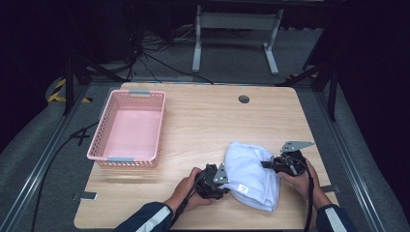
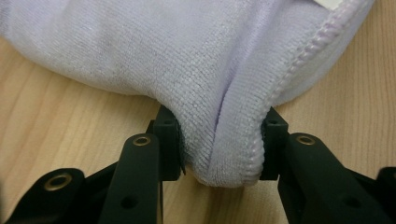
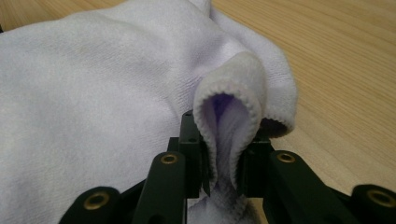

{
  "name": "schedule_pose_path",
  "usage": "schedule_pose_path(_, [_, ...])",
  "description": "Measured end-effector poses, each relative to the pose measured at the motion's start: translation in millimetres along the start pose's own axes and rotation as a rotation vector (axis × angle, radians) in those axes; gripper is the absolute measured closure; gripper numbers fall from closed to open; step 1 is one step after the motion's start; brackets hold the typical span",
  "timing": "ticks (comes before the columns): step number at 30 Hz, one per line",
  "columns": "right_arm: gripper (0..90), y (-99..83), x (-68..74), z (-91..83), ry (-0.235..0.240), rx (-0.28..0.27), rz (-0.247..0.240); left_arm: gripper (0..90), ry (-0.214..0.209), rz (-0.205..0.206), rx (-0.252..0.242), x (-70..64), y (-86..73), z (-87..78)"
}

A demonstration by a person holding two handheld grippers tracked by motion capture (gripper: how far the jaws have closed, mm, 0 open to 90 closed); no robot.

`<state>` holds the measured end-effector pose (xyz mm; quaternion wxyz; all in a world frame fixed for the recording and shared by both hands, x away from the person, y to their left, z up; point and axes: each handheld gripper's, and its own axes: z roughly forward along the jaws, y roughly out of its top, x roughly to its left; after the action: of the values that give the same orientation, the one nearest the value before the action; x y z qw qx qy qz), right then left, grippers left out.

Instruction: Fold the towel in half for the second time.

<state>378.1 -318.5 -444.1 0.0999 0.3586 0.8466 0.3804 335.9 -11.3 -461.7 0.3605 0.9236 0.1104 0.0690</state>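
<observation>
The surface [image 1: 203, 125] was a pale wood-grain top with a round cable hole [image 1: 243, 99] near its far edge, at about one o'clock from its middle. Round it the room was dark: grey floor, a tangle of black cables [image 1: 140, 50] at eleven o'clock, and the grey legs of another stand [image 1: 236, 36] at twelve. A pink basket [image 1: 129, 128] stood at nine o'clock, well apart from the work.

The white towel [image 1: 251, 174] lay bunched on the wood at five o'clock, near the person's edge. The left gripper [image 1: 216, 179] met it from the towel's nine o'clock side, and its fingers [image 2: 169, 140] were pinched on a fold of the hemmed edge. The right gripper [image 1: 278, 163] came in from the towel's three o'clock side; its fingers [image 3: 191, 154] were clamped narrowly on a looped fold of cloth that stood up between them.
</observation>
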Motion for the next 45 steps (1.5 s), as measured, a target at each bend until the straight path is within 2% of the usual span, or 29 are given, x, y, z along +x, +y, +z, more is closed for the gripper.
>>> schedule_pose_path(10, [75.8, 9.4, 3.1, -1.2, -0.014, -0.021, -0.016, 63.7, 0.034, -0.005, -0.002, 5.2, 1.6, -11.1])
schedule_pose_path(12, [75.8, 14.3, 4.8, -2.8, -0.016, -0.035, -0.025, 63.8, 0.049, -0.009, -0.018, 7.9, 0.8, -14.9])
schedule_pose_path(14, [75.8, 17.9, 5.8, -3.9, -0.016, -0.043, -0.027, 63.9, 0.05, -0.002, -0.008, 8.8, 1.1, -17.7])
schedule_pose_path(16, [75.8, 21.9, 7.1, -5.1, -0.019, -0.055, -0.03, 64.0, 0.052, -0.008, -0.033, 10.5, 1.9, -20.8])
schedule_pose_path(22, [75.8, 34.3, 7.0, -5.6, -0.015, -0.061, -0.025, 64.1, 0.066, -0.019, -0.045, 15.1, 2.6, -29.1])
schedule_pose_path(36, [75.7, 68.3, 13.6, 6.9, -0.015, -0.068, -0.052, 64.1, 0.12, -0.037, -0.063, 29.0, -1.7, -53.8])
schedule_pose_path(45, [75.7, 92.2, 19.8, 21.7, -0.007, -0.07, -0.076, 64.1, 0.157, -0.079, -0.081, 37.7, -10.5, -68.4])
